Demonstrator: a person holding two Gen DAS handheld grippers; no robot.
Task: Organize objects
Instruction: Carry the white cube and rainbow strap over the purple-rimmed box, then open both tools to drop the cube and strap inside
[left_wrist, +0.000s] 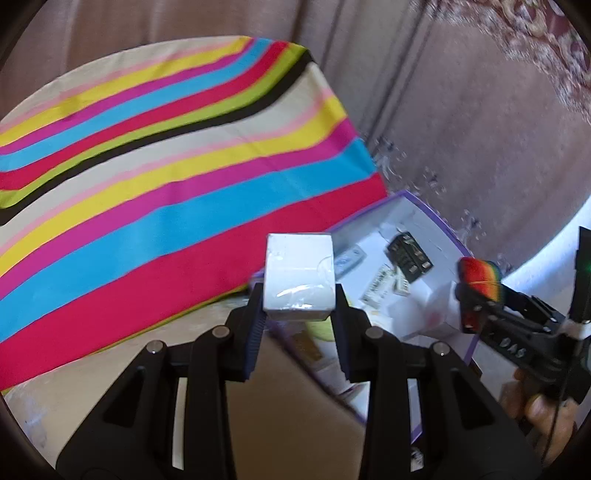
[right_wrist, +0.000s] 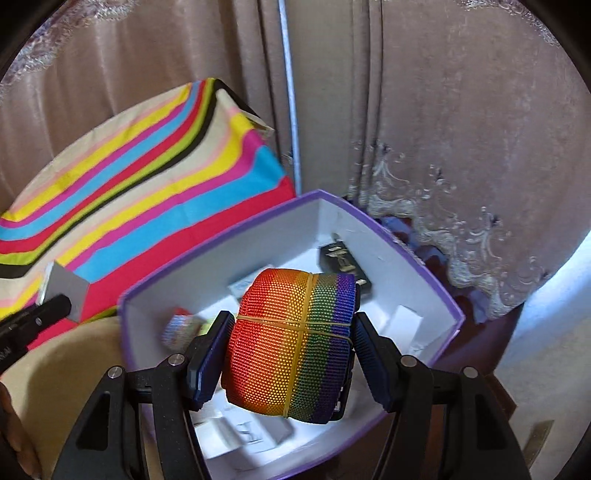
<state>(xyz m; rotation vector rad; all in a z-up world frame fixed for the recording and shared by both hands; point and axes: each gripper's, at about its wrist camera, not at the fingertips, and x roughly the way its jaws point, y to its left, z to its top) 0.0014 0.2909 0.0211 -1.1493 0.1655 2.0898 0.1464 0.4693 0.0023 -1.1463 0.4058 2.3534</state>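
My left gripper (left_wrist: 299, 310) is shut on a small white box (left_wrist: 299, 277) wrapped in clear film, held just above the near left rim of a purple box (left_wrist: 436, 218) with a white inside. My right gripper (right_wrist: 291, 354) is shut on a rainbow-striped strap roll (right_wrist: 291, 343) bound with yellow rubber bands, hanging over the open purple box (right_wrist: 236, 236). In the left wrist view the right gripper (left_wrist: 476, 295) and its rainbow roll (left_wrist: 480, 277) show at the right. The left gripper with the white box (right_wrist: 66, 291) shows at the left edge of the right wrist view.
Inside the purple box lie a black packet (left_wrist: 408, 254), white cartons (right_wrist: 404, 326) and other small packs. A bright striped cloth (left_wrist: 166, 166) covers the surface to the left. Brown curtains (right_wrist: 461, 110) hang behind. A person's hand (left_wrist: 543, 413) holds the right gripper.
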